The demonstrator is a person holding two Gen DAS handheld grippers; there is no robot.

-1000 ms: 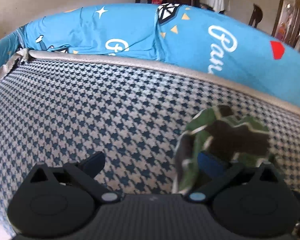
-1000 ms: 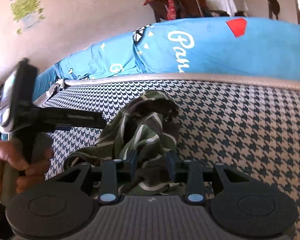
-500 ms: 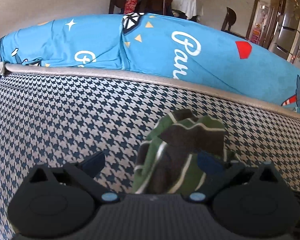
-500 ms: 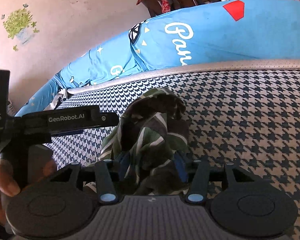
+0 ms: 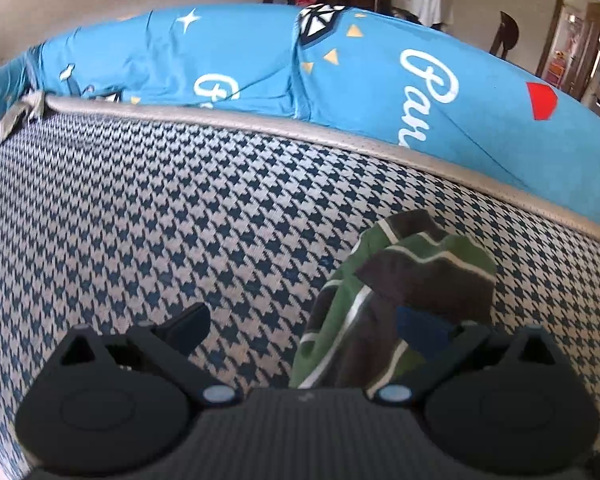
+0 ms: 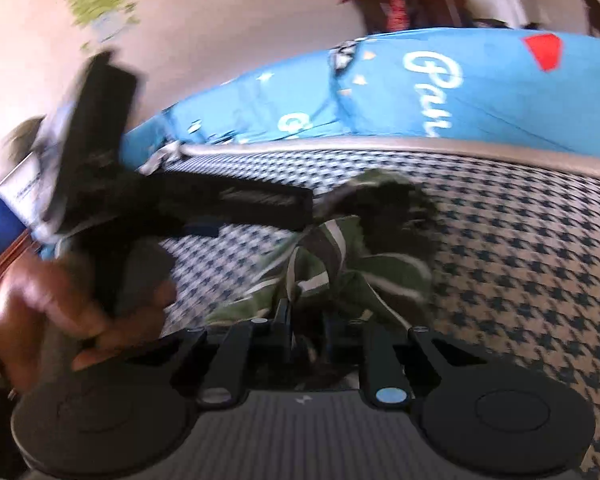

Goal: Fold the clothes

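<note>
Lying bunched on the houndstooth cushion (image 5: 180, 208), the striped green garment (image 5: 400, 292) sits in front of the blue backrest (image 5: 380, 92). The right claw (image 6: 306, 332) is closing, its fingers nearly together with cloth between them. The left claw (image 5: 304, 326) stands wide open, its right finger against the garment.
</note>
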